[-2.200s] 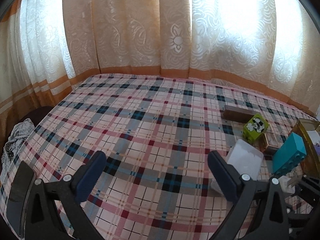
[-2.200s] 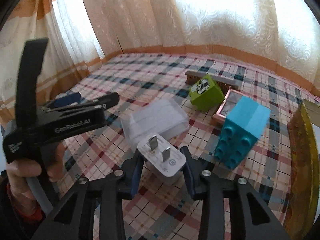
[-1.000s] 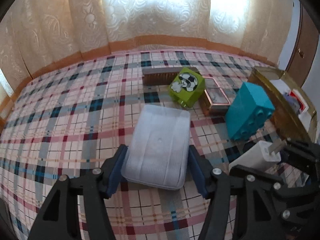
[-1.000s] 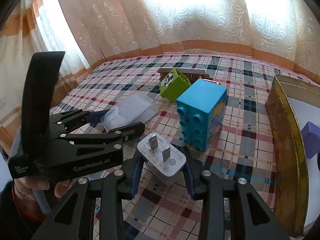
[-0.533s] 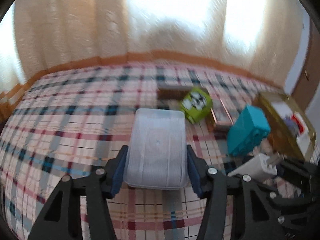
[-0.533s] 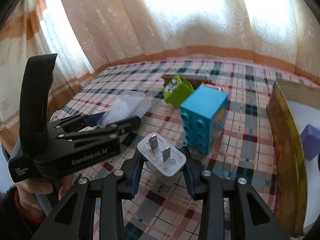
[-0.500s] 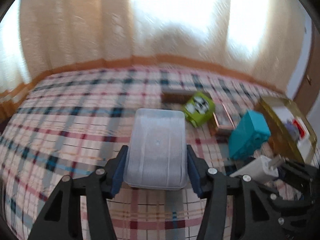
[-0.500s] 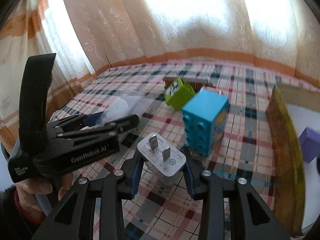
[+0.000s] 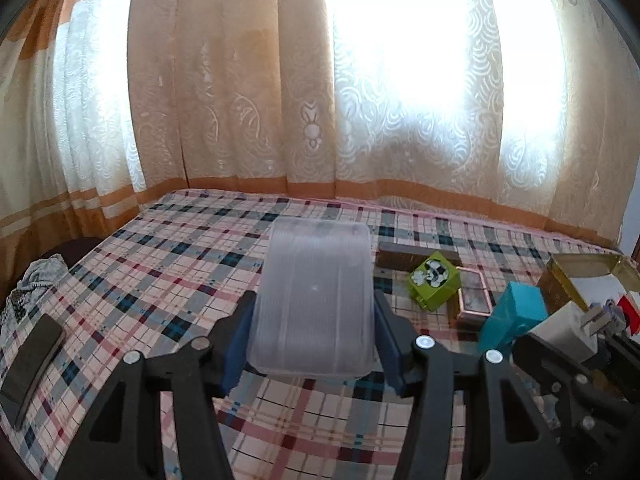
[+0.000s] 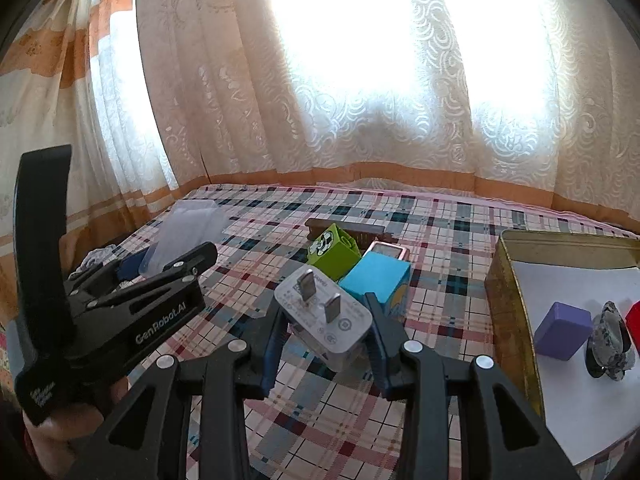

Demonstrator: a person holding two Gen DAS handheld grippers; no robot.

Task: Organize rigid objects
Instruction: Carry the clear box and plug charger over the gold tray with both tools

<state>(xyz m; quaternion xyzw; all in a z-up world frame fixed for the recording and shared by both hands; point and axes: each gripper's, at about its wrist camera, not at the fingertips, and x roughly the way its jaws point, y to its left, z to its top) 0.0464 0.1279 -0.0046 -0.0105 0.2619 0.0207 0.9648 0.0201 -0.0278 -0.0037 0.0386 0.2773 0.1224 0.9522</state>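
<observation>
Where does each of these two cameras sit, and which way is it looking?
Left wrist view: sits on the left gripper, looking forward and down across the plaid bed toward the curtains; its two fingers clamp a clear plastic box.
Right wrist view: sits on the right gripper, facing the same way; its fingers grip a white charger, and a hand carrying the left gripper shows at left.
Shared: green cube, blue block, gold tin, and each other's gripper.
</observation>
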